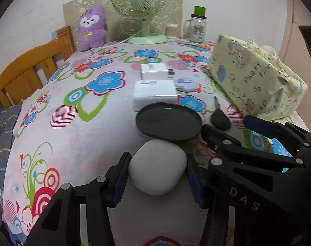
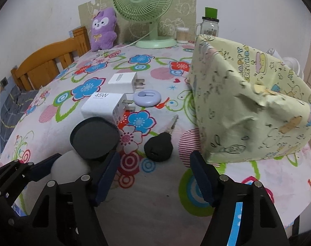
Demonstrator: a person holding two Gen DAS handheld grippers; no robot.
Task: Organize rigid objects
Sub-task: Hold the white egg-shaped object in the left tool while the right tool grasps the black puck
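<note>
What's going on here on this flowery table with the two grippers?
A person is tidying small items with two handheld grippers. The left gripper has its jaws closed on a white rounded case, just in front of a dark oval lid. The right gripper is open over bare tablecloth, a black car key just beyond it. Two white chargers and a wrapped box lie untouched.

1. The white rounded case (image 1: 157, 167) lies on the flowered table between the pads of the left tongs (image 1: 157, 173), both touching its sides
2. The dark oval lid (image 1: 168, 121) lies flat, rim up, just behind the case
3. The black key (image 2: 159, 146) lies to the right of the lid, its metal blade pointing away
4. The 45W charger (image 2: 106, 106) and the smaller white plug (image 2: 123, 82) lie behind the lid, prongs to the right
5. The lilac round disc (image 2: 147, 98) lies flat beside the chargers' prongs
</note>
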